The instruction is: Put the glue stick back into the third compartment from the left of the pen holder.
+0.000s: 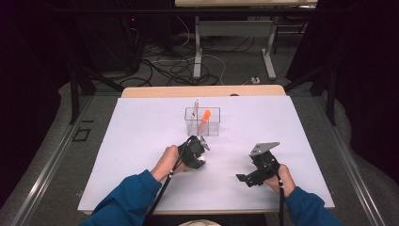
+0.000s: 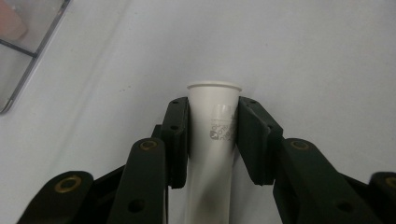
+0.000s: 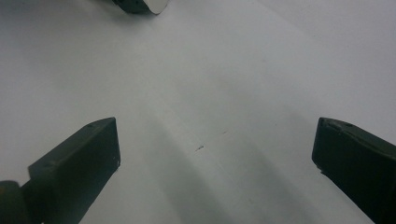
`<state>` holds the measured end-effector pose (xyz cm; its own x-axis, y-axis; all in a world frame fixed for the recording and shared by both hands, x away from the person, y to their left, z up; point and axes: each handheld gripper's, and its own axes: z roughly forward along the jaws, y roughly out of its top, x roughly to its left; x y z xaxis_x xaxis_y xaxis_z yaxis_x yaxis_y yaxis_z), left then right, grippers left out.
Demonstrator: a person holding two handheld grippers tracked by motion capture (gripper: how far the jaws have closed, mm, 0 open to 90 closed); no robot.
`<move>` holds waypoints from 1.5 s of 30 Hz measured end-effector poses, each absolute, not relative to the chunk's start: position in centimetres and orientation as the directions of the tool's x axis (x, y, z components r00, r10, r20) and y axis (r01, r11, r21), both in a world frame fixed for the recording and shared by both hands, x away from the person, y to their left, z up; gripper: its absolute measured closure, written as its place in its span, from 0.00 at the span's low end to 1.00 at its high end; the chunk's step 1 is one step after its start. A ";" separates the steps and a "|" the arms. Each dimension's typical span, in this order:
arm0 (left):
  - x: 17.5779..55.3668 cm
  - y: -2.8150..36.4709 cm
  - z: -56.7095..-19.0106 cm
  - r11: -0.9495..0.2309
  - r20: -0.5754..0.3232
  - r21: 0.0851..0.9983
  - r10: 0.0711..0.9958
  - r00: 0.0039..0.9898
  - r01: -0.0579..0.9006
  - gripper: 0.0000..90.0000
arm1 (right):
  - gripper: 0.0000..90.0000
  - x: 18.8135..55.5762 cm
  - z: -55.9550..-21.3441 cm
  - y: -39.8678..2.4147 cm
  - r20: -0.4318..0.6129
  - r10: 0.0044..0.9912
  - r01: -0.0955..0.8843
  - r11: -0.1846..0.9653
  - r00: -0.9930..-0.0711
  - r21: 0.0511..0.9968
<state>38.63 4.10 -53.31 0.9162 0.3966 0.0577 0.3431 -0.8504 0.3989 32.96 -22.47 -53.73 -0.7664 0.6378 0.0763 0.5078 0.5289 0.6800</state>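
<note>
A white tube (image 2: 212, 154) with a small printed label lies between the jaws of my left gripper (image 2: 214, 107), and both pads press on its sides. In the high view the left gripper (image 1: 194, 153) is low over the white table sheet, just in front of a clear box (image 1: 202, 121). An orange stick (image 1: 204, 117) and a thin pale rod lean in that box. My right gripper (image 3: 215, 149) hovers over bare sheet with its jaws wide apart and nothing between them. In the high view the right gripper (image 1: 254, 172) is at the right front.
The white sheet (image 1: 141, 141) covers a wooden table whose far edge shows behind the box. A corner of the clear box (image 2: 18, 51) is at the upper left of the left gripper view. Cables and desk legs lie on the floor beyond the table.
</note>
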 end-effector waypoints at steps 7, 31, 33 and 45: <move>38.5 4.5 -53.3 -0.842 0.059 0.428 0.388 0.920 0.328 0.74 | 0.01 32.9 -53.6 -22.6 0.086 0.638 0.519 0.532 -0.765 0.669; 38.6 7.2 -51.7 -0.619 0.040 0.706 0.521 0.853 0.345 0.74 | 0.01 33.0 -53.7 -22.6 0.081 0.638 0.506 0.519 -0.766 0.689; 38.7 7.1 -51.7 -0.611 0.048 0.715 0.526 0.849 0.339 0.74 | 0.01 32.9 -53.5 -22.7 0.083 0.634 0.511 0.532 -0.769 0.676; 40.1 7.0 -50.7 -0.588 0.045 0.746 0.513 0.857 0.313 0.74 | 0.01 33.0 -53.6 -22.6 0.080 0.642 0.516 0.528 -0.762 0.674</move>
